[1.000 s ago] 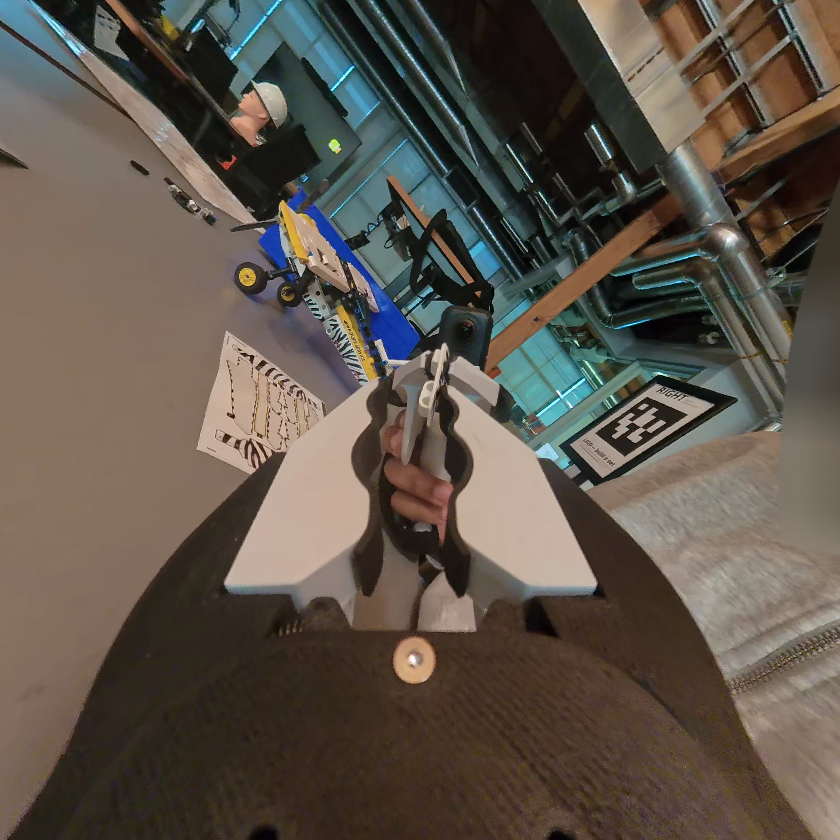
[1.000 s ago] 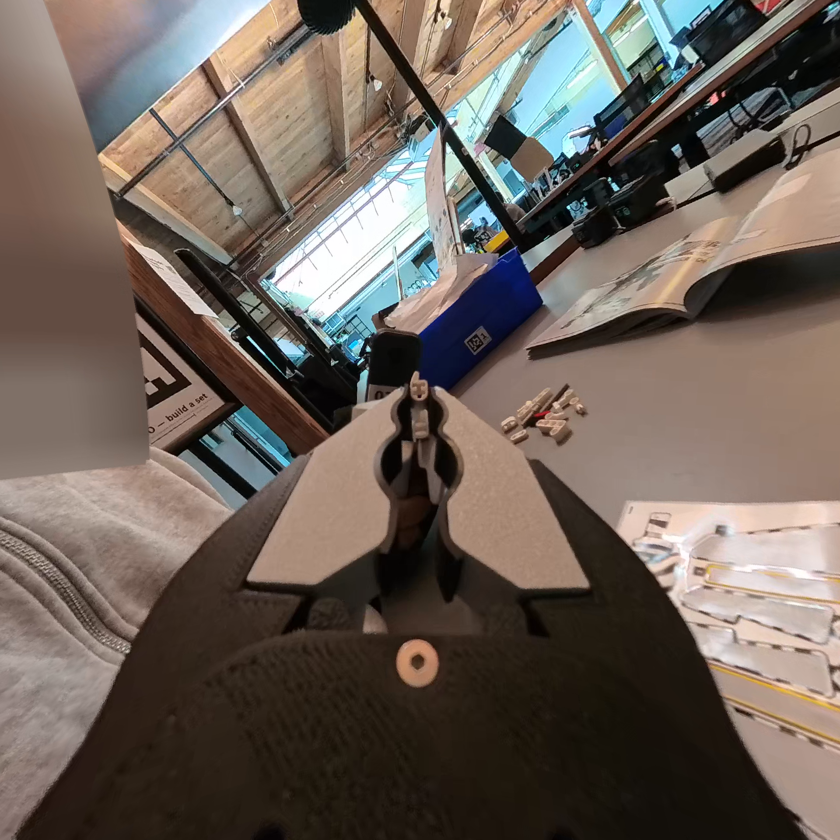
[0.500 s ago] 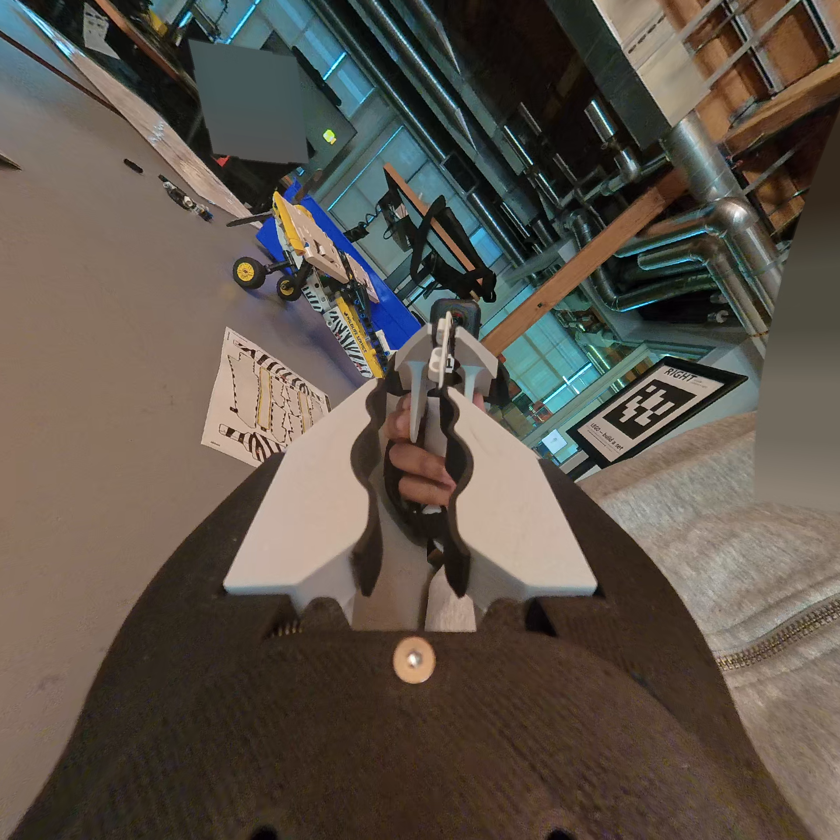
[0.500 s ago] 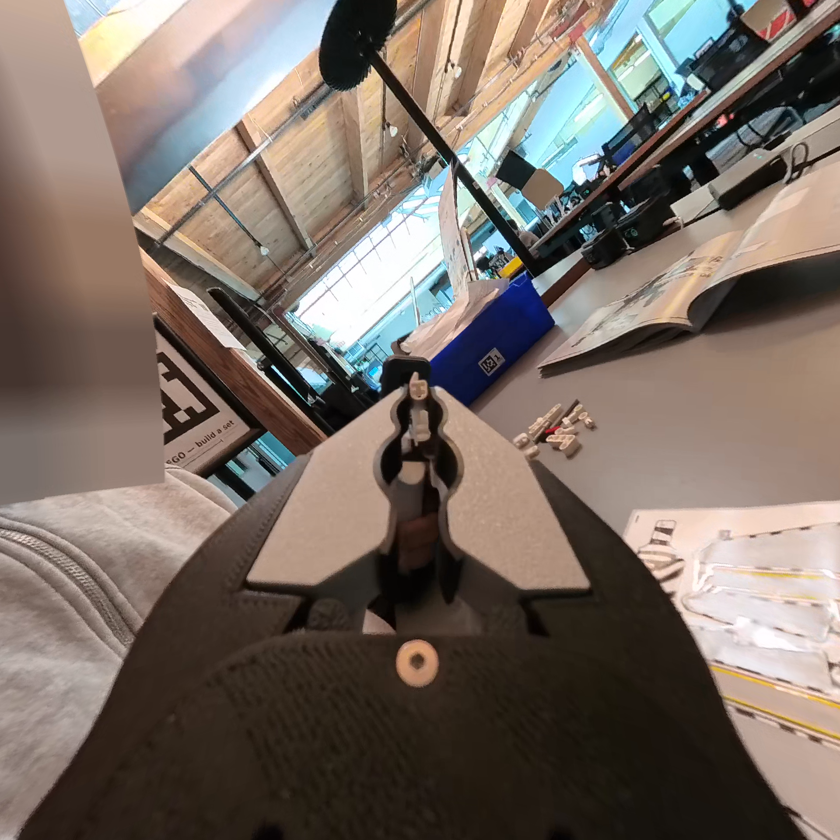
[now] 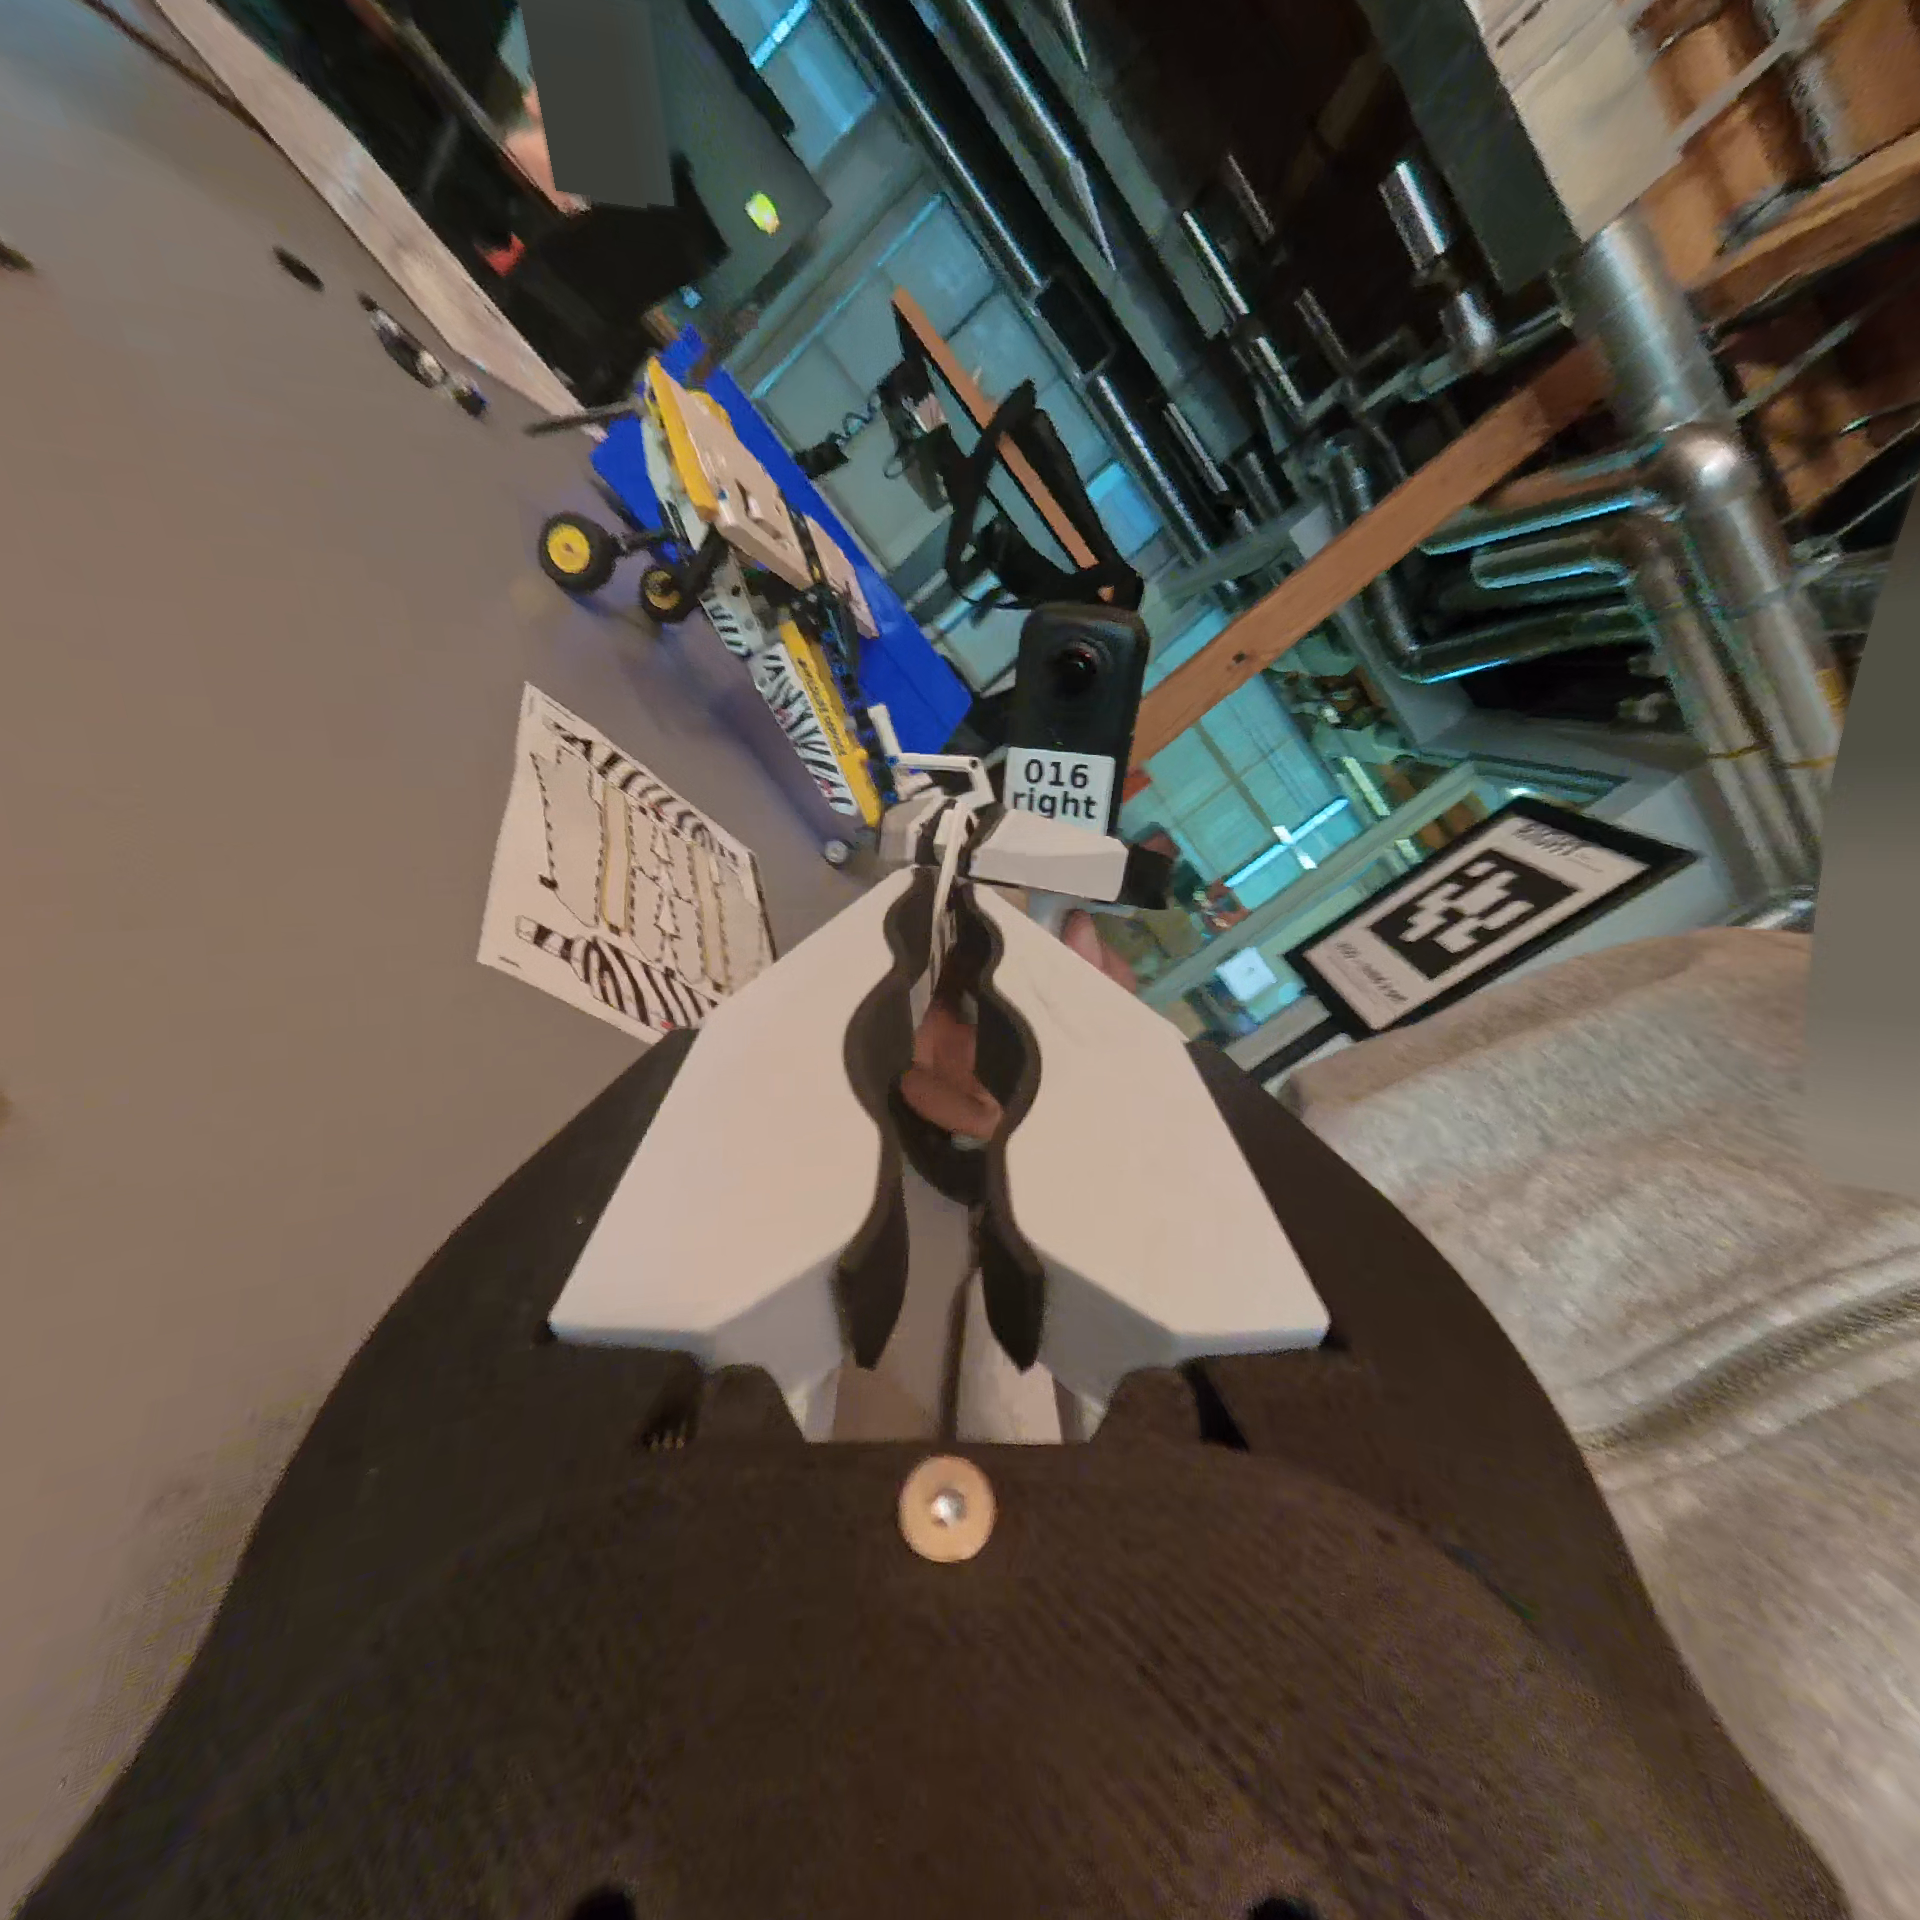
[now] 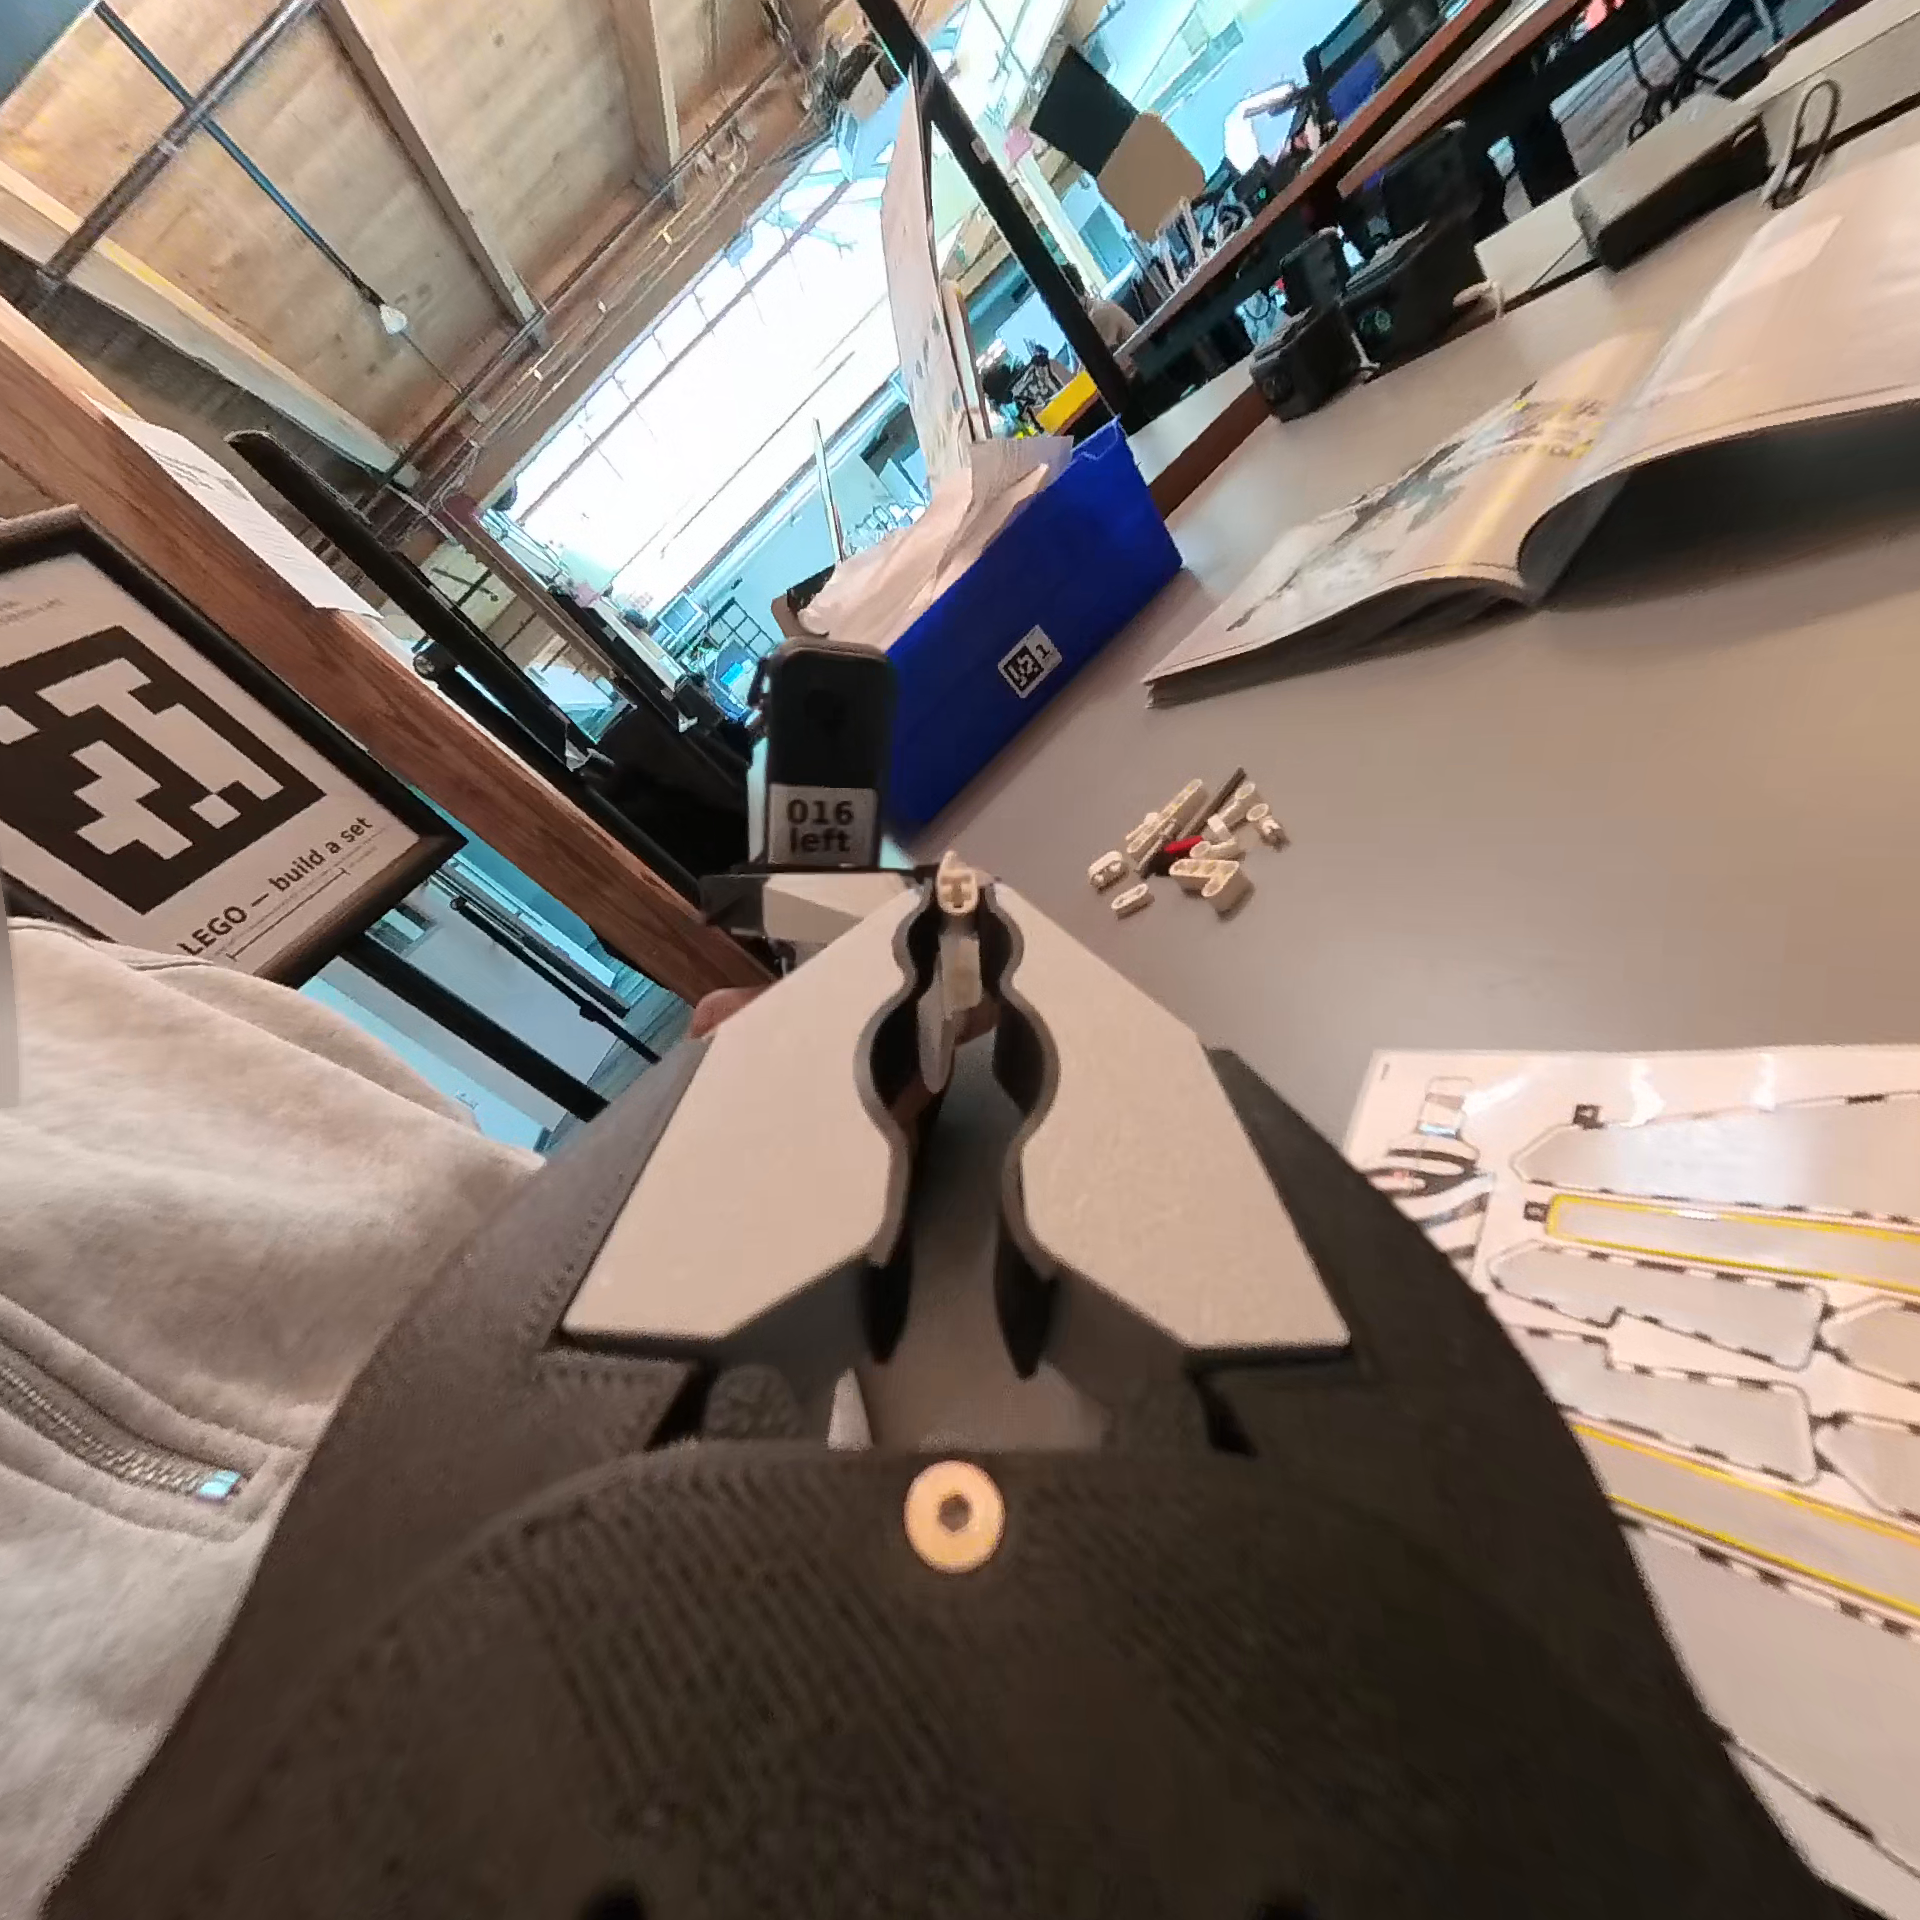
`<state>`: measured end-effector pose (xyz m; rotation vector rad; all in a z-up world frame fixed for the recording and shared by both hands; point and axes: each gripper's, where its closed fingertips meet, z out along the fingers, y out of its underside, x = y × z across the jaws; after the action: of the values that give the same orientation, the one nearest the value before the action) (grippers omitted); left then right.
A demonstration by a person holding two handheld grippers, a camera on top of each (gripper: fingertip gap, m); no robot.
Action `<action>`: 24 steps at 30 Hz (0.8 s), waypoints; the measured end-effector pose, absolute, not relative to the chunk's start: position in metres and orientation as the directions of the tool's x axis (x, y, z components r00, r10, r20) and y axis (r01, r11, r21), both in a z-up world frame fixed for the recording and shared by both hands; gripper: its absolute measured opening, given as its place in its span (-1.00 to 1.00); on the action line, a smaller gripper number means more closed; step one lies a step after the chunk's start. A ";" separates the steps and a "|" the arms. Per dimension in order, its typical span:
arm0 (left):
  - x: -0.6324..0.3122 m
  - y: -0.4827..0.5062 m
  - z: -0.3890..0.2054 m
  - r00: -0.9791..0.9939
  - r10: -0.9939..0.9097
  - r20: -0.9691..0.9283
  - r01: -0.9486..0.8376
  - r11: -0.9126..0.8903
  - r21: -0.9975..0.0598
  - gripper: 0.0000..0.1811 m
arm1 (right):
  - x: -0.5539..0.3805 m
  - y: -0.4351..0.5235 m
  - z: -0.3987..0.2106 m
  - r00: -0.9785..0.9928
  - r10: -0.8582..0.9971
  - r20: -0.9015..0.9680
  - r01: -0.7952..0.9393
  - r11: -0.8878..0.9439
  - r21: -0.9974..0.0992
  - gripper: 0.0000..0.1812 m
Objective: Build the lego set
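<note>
Both grippers are held up above the grey table (image 5: 208, 727), tip to tip. My left gripper (image 5: 940, 883) is shut on a thin white lego piece (image 5: 943, 920). The right gripper (image 5: 1049, 862) faces it just beyond, slightly to the right. In the right wrist view my right gripper (image 6: 958, 904) is shut on a small white lego piece (image 6: 958, 961), with the left gripper (image 6: 821, 894) just behind and to the left. I cannot tell whether the two pieces are joined. The partly built yellow, white and zebra-striped lego vehicle (image 5: 748, 582) stands farther back on the table.
A zebra-patterned sticker sheet (image 5: 623, 873) lies flat on the table and also shows in the right wrist view (image 6: 1662, 1247). Several loose white pieces (image 6: 1184, 847) lie near a blue bin (image 6: 1029, 634). An open instruction booklet (image 6: 1558, 499) lies beyond. A grey sleeve (image 6: 208, 1195) is close by.
Both grippers stay shut and tip to tip. They have swung out of line: the right gripper now sits right of my left tips, the left gripper left of my right tips.
</note>
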<state>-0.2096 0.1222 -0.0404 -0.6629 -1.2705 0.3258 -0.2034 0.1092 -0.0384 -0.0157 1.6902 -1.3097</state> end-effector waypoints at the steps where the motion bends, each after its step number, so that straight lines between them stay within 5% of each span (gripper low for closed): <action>1: -0.209 0.123 -0.040 0.302 0.535 0.789 0.146 0.792 -0.593 -0.98 | -0.203 0.110 -0.039 -0.534 -0.527 -0.661 0.507 0.426 -0.749 -0.94; 9: -0.216 0.127 -0.051 0.256 0.552 0.793 0.213 0.768 -0.604 -1.00 | -0.232 0.112 -0.021 -0.402 -0.537 -0.742 0.669 0.380 -0.638 -0.94; 19: -0.201 0.079 -0.033 0.185 0.654 0.733 -0.070 0.753 -0.654 -0.92 | -0.208 0.109 -0.093 -0.649 -0.274 -0.709 0.431 0.635 -0.640 -0.94; 24: -0.202 0.081 -0.034 0.184 0.662 0.727 -0.061 0.746 -0.664 -0.92 | -0.209 0.110 -0.111 -0.728 -0.189 -0.660 0.387 0.681 -0.622 -0.93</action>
<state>-0.2025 0.0808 -0.0335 -0.5632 -1.2972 0.5492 -0.2092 0.1100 -0.1110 0.1511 2.1643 -1.0158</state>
